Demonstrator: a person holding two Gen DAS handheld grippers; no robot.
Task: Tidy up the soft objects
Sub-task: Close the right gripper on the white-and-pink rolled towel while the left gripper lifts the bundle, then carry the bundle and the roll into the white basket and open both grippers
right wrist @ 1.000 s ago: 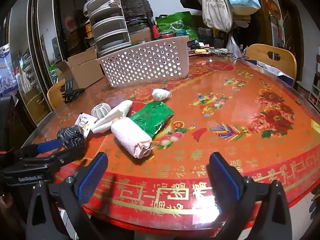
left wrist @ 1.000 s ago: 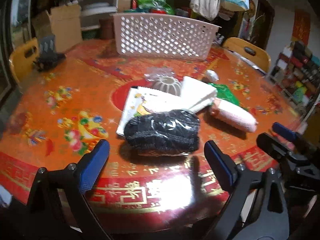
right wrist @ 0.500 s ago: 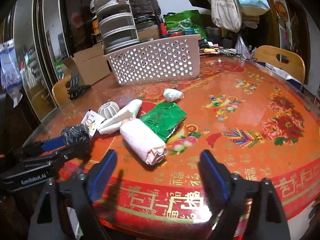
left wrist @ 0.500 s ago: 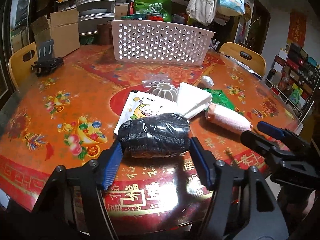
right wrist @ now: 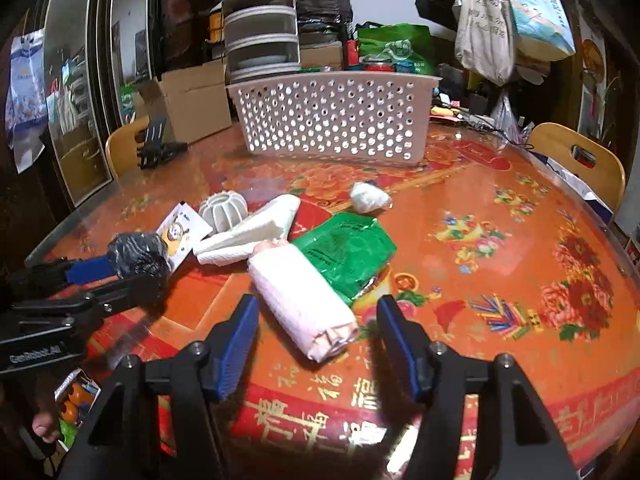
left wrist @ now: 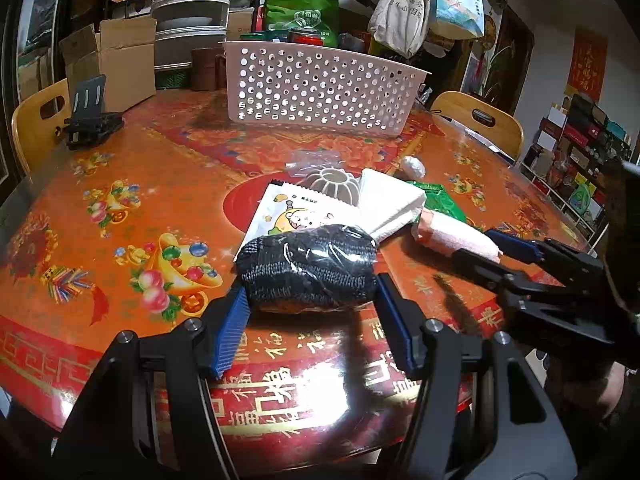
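A black knitted bundle in clear wrap (left wrist: 308,264) lies near the table's front edge. My left gripper (left wrist: 310,292) is closing, and both blue pads touch the bundle's sides. To the right lies a pink rolled towel (right wrist: 296,296). My right gripper (right wrist: 316,308) straddles its near end with jaws closing, and a gap still shows on each side. A folded white cloth (left wrist: 392,204), a green packet (right wrist: 348,248) and a small white wad (right wrist: 368,196) lie behind them. A perforated white basket (left wrist: 320,84) stands at the back of the table.
A ribbed white cup-like piece (left wrist: 332,180) and a cartoon-printed packet (left wrist: 296,212) sit behind the black bundle. A black phone stand (left wrist: 88,120) stands at the far left. Wooden chairs (left wrist: 480,124) ring the red patterned table (left wrist: 160,184). Boxes and bags crowd the room behind.
Both grippers' jaws have narrowed. The left came in around the black bundle and now touches it. The right moved up to the pink roll, which now lies between its pads.
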